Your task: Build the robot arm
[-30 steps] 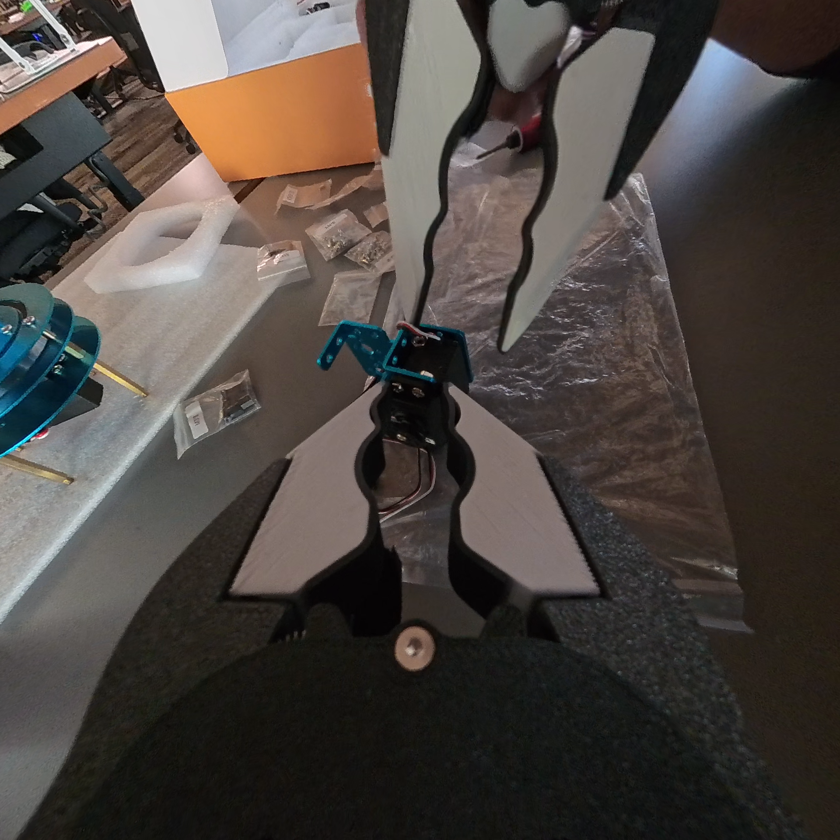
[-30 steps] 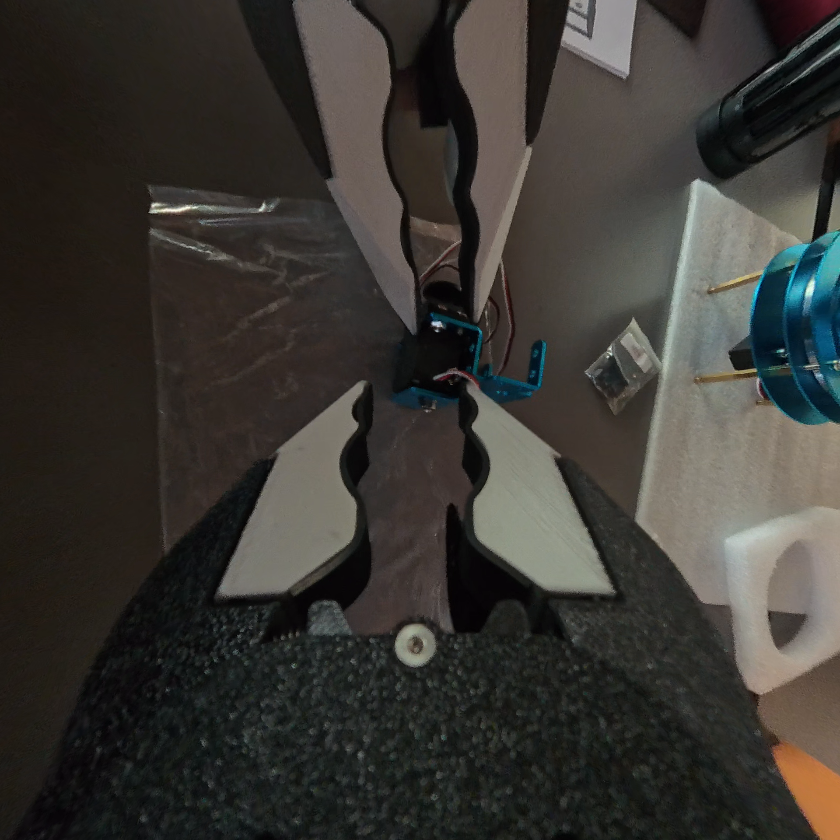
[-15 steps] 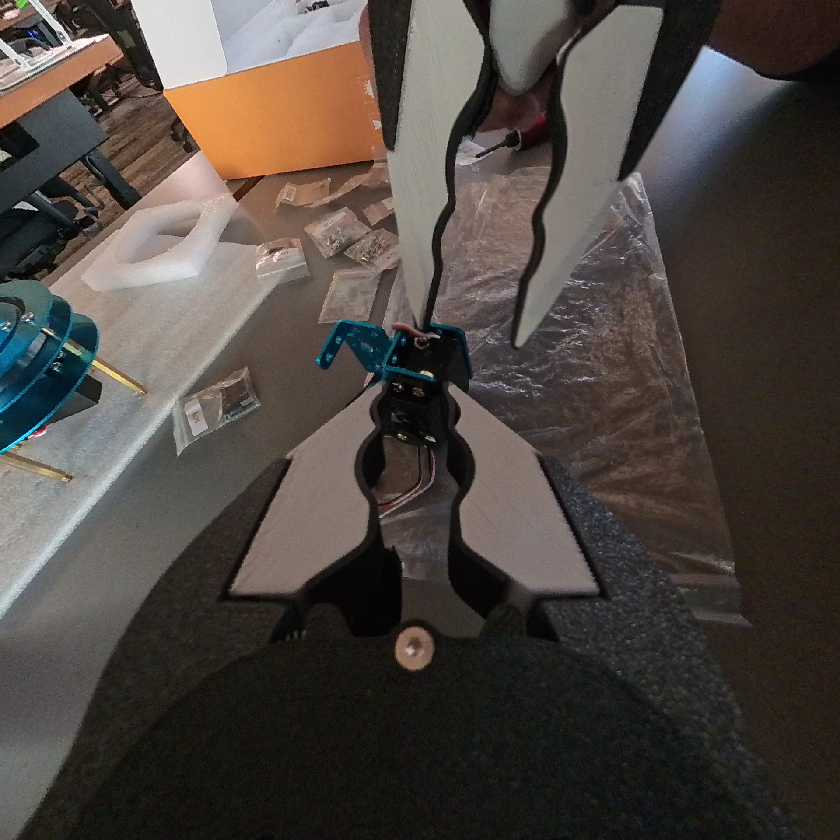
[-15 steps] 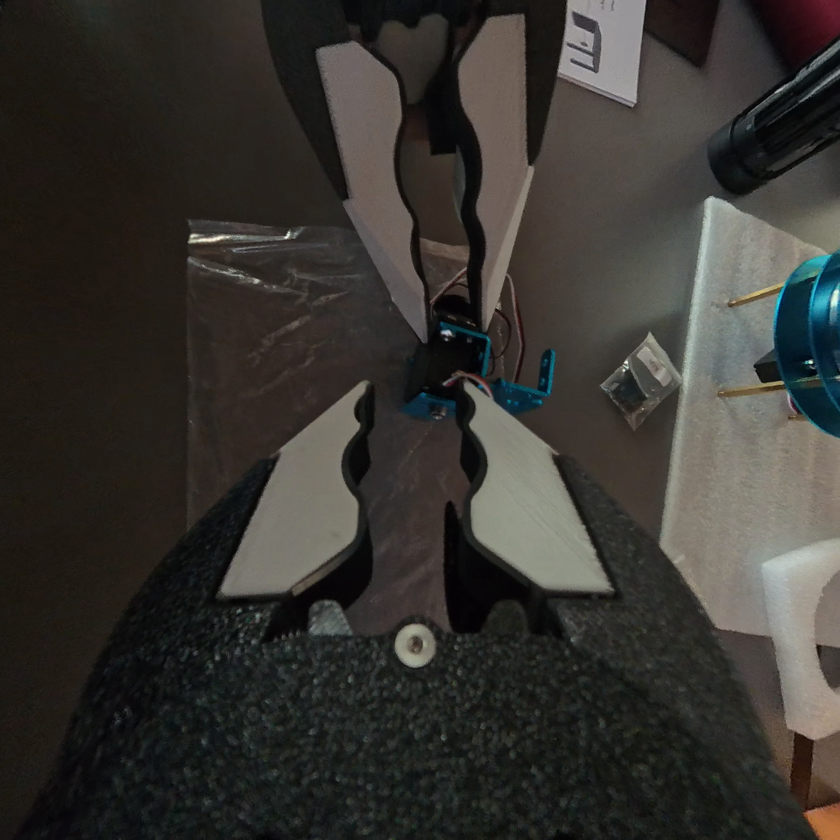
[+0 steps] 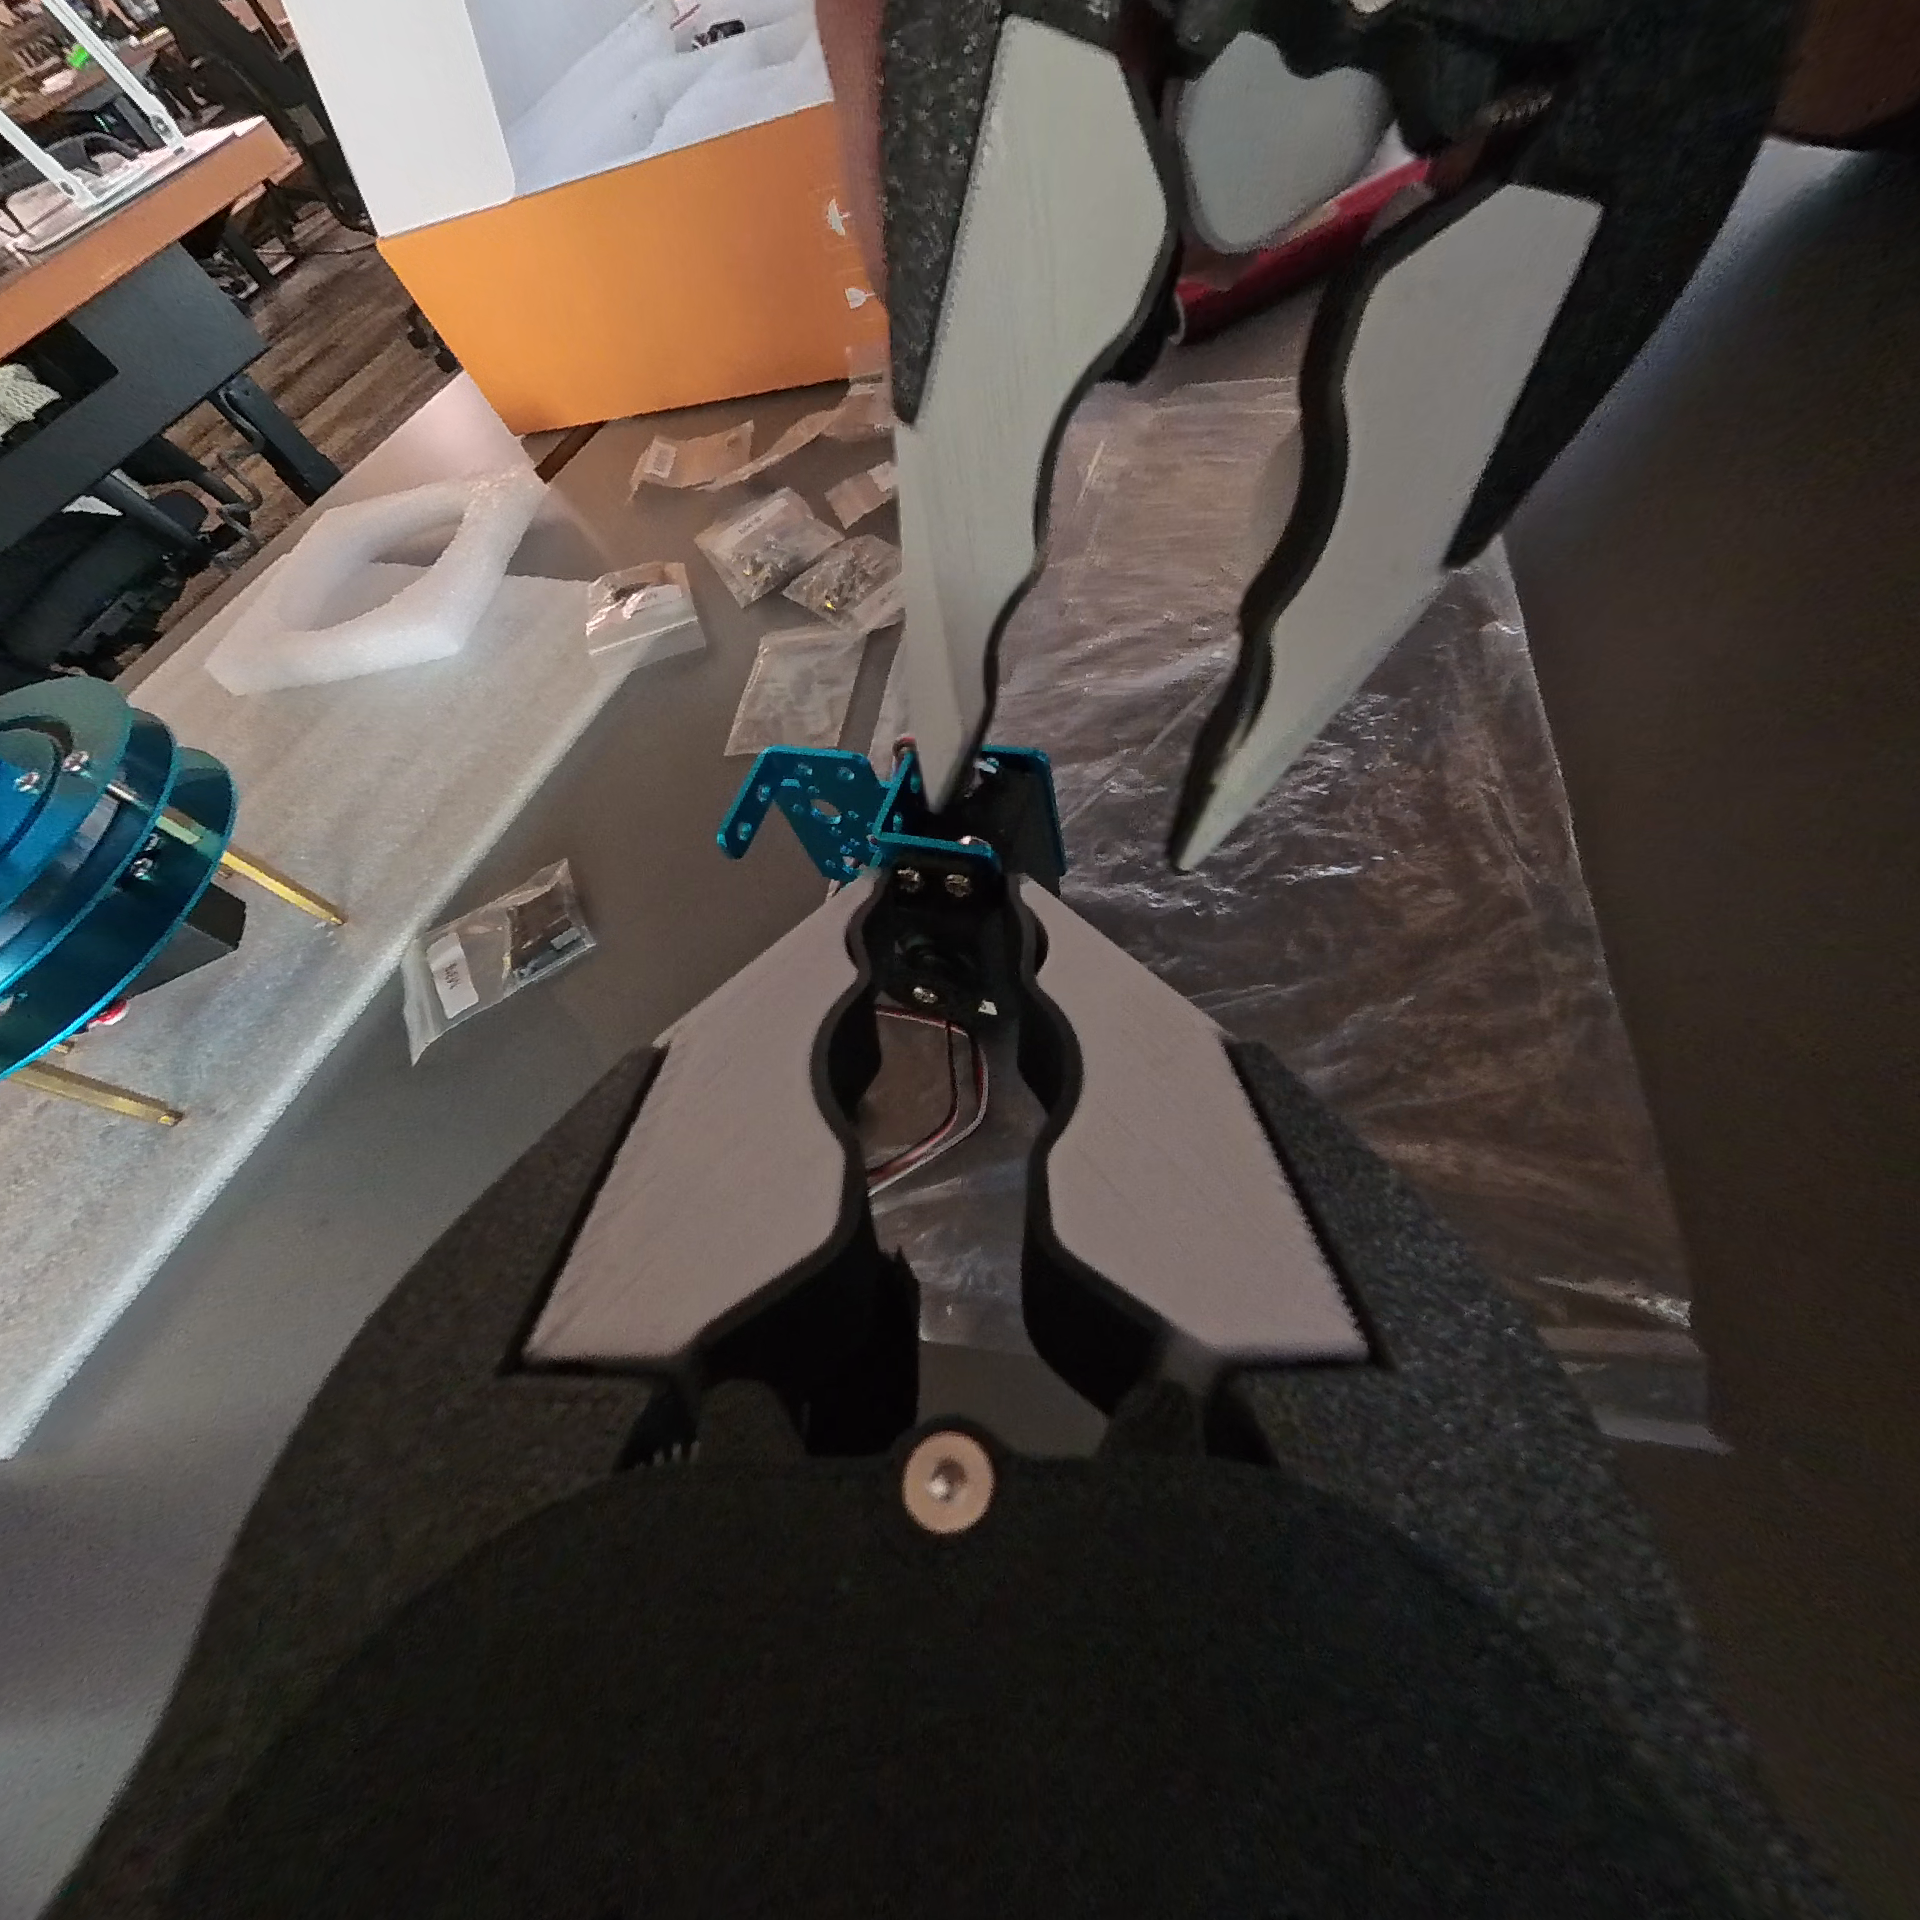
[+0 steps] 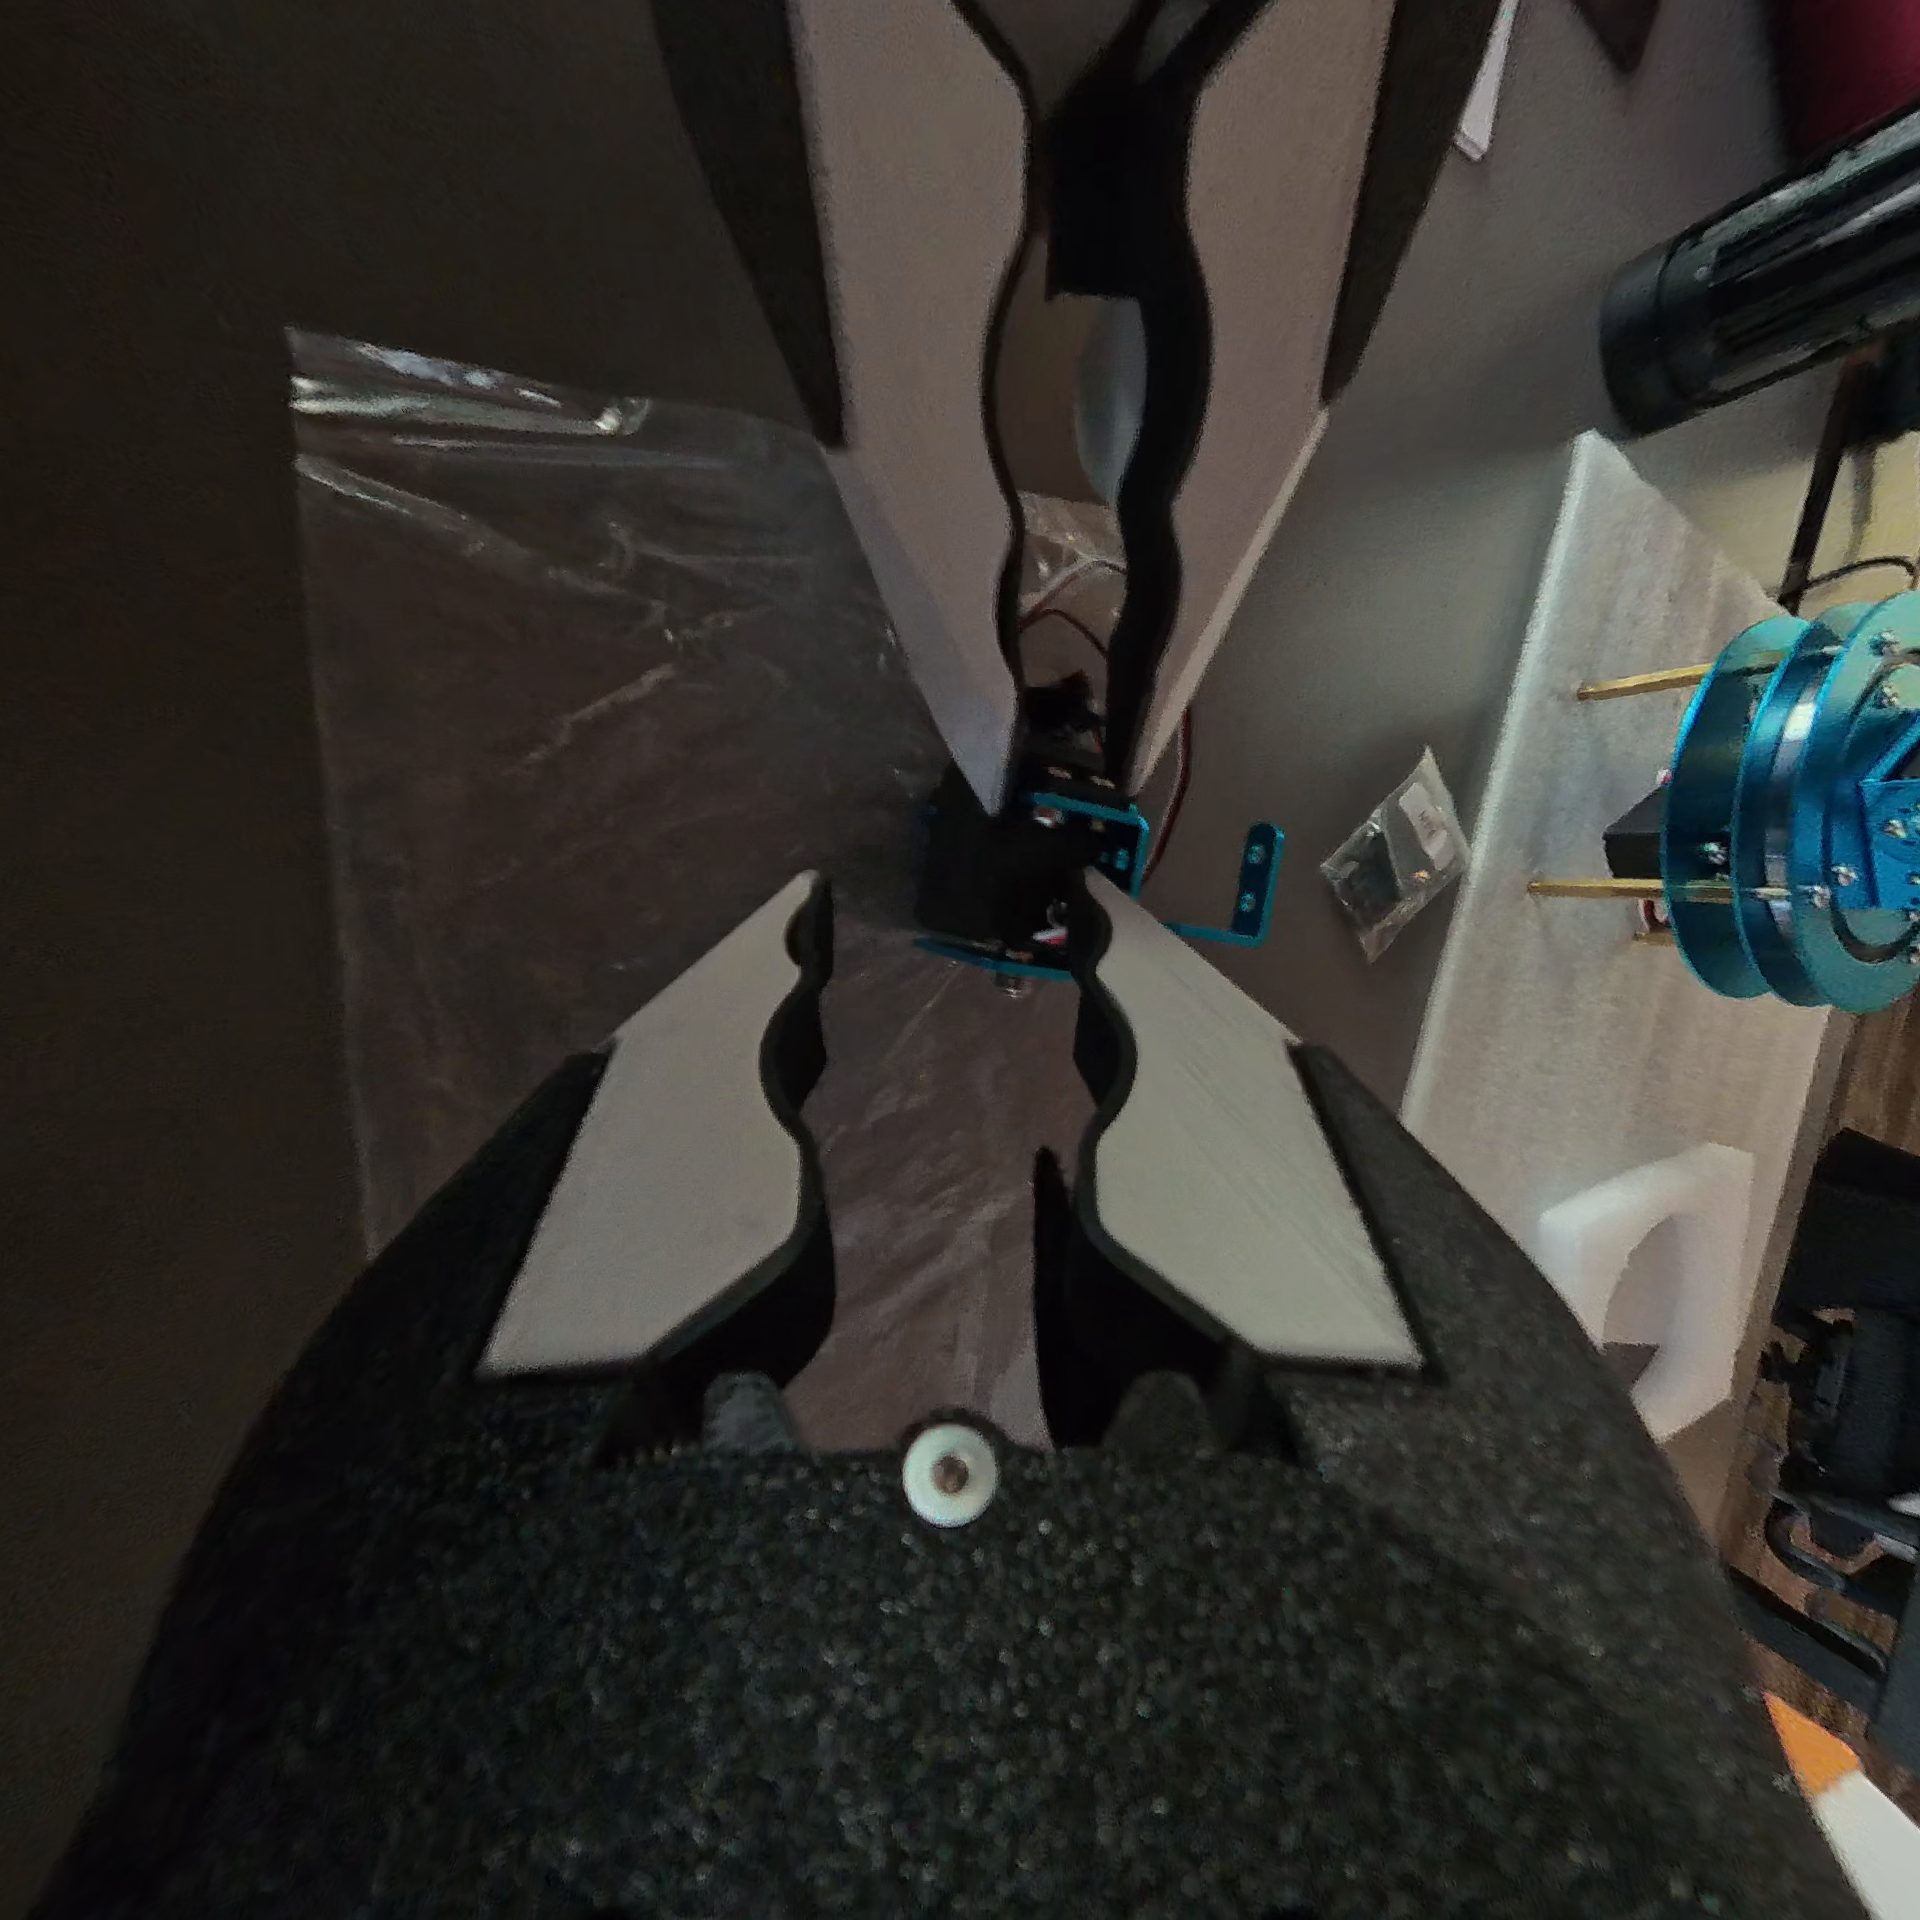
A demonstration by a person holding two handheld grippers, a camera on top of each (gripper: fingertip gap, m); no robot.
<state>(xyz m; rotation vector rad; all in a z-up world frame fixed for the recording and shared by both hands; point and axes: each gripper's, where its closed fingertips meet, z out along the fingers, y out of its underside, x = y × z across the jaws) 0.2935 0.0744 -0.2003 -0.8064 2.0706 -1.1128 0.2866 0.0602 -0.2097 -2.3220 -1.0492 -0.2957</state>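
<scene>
My left gripper is shut on a black servo that sits in a blue metal bracket, and holds it just above a clear plastic sheet. Thin red and white wires trail from the servo between my fingers. My right gripper comes in from opposite, open. One of its fingertips rests at the bracket's top edge and the other hangs free over the sheet. In the right wrist view the servo lies between the tips of the open right gripper, with the left gripper shut on its far end.
An orange and white box stands at the back. A white foam frame and a blue disc assembly on brass posts sit on a foam sheet. Several small parts bags lie around. A black cylinder lies at the far right. My left tips are roughly 20 cm from the blue disc assembly. It turns up in the right wrist view as well.
My right gripper has moved in closer and lower, so its tips now flank the servo, and its jaws stand slightly wider. My left gripper has kept its hold, almost still.
</scene>
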